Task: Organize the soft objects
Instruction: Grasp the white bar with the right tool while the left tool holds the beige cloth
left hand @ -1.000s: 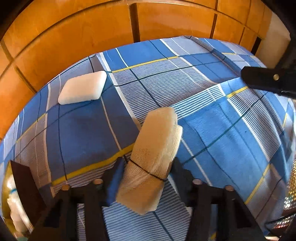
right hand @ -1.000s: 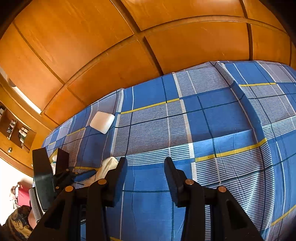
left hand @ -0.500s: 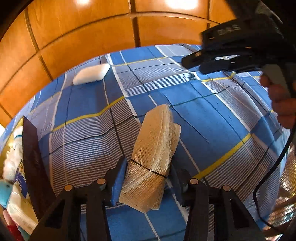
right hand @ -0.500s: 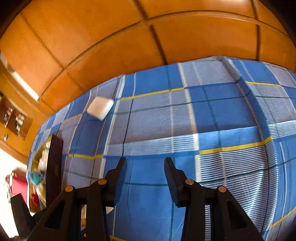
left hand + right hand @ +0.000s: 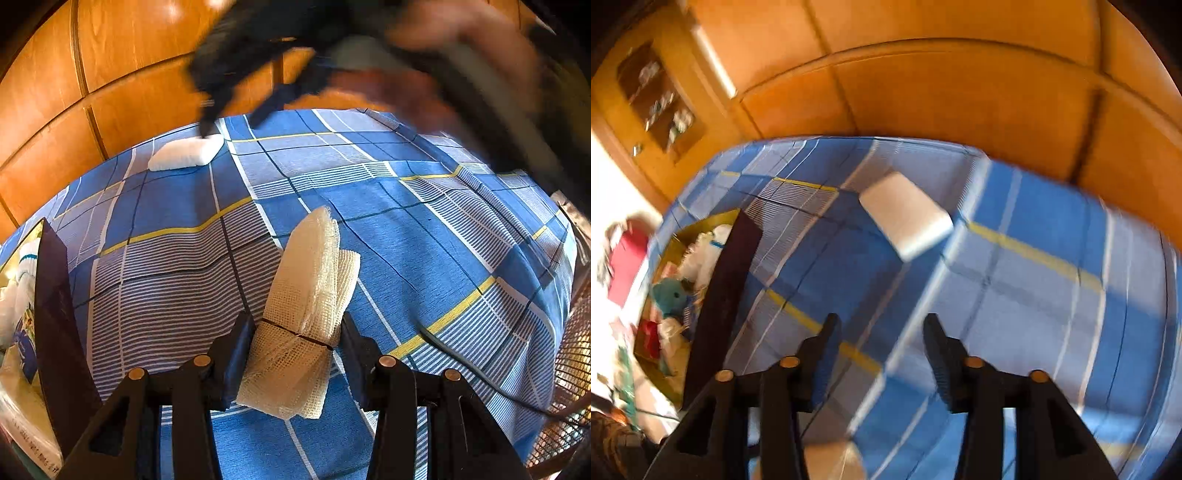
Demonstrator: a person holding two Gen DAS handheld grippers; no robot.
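Note:
My left gripper is shut on a cream gauze roll bound with a dark band, held above the blue plaid bed sheet. A white foam pad lies far back left on the sheet; it also shows in the right wrist view. My right gripper is open and empty, above the sheet and short of the pad. In the left wrist view the right gripper is a dark blur with the hand, passing overhead above the pad.
A dark-walled box at the bed's left edge holds soft toys, a teal plush among them; its wall also shows in the left wrist view. Orange wood panelling backs the bed. A wire basket stands at right.
My right gripper has swung left across the bed toward the white pad, now blurred with motion. My left gripper has kept its hold on the gauze roll and shifted slightly.

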